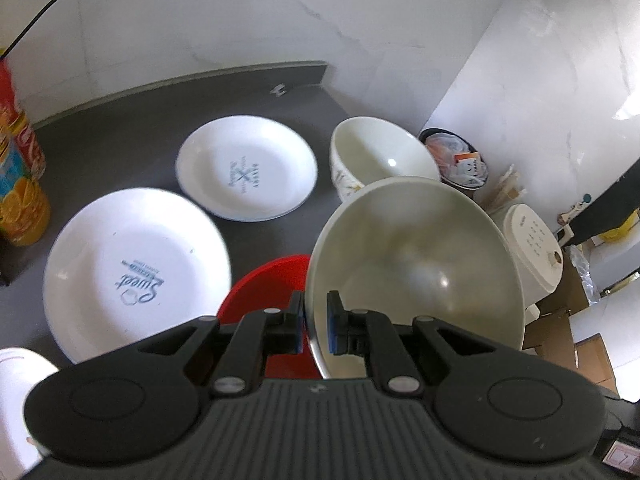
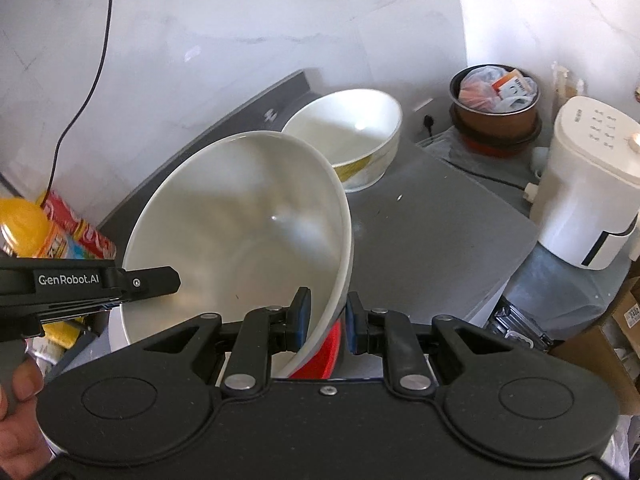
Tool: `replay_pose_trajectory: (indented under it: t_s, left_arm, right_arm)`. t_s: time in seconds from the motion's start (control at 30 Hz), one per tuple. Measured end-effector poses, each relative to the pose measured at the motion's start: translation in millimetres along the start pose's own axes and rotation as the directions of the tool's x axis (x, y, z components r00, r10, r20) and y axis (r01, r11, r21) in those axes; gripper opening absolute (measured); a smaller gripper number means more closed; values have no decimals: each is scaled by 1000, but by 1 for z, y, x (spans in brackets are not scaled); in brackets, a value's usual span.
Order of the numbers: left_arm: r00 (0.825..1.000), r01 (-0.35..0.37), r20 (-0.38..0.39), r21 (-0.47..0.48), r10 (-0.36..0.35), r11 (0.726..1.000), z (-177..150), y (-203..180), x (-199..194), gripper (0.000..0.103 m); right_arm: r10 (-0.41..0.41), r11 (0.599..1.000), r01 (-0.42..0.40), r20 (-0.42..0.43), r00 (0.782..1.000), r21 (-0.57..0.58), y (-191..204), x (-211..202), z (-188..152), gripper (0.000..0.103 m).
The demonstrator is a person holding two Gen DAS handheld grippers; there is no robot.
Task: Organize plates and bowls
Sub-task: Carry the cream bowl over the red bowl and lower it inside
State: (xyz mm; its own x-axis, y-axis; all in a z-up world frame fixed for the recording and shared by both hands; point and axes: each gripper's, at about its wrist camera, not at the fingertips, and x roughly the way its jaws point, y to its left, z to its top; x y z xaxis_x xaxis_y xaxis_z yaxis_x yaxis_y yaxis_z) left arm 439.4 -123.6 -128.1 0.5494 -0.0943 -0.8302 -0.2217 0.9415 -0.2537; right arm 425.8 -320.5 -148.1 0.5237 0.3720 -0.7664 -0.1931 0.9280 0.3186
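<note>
Left tool (image 1: 314,322) clamped on near rim of large white bowl (image 1: 416,264): one blue pad outside the wall, one inside. Right tool (image 2: 327,322) clamped on rim of same bowl (image 2: 240,236), again one pad each side of the wall. Bowl tilted and held above dark grey surface (image 1: 120,136), mouth turned toward both cameras. Red bowl (image 1: 272,284) directly below held bowl, partly covered by it; a red edge (image 2: 326,354) also visible between right tool's fingers.

Second white bowl with yellow floral print (image 1: 376,156) upright on surface, just beyond held bowl, near far corner; same bowl (image 2: 352,136) in right view, empty.

Two white plates flat on surface, left of the bowls: nearer plate with blue "Sweet" lettering (image 1: 136,276), farther plate with small blue print (image 1: 246,168). Plates near each other, not touching. Edge of another white dish (image 1: 20,392) at lower left, mostly cut off.

Orange drink bottle (image 1: 22,208) and red can (image 1: 24,140) at left edge of surface. Left tool body (image 2: 80,284) marked "GenRobot.AI" seen in right view, person's hand (image 2: 18,412) below it. Off the surface: white appliance (image 2: 588,184) and bin with rubbish (image 2: 496,96).
</note>
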Motion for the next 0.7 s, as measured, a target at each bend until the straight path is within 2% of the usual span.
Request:
replay_pose_trajectory:
  t_s: [0.7]
  left_arm:
    - [997,-47,-69,-40,44,998,-15,35,20,10]
  right_arm:
    - [-56,991,40,-128,990,-126,31,39,-14,19]
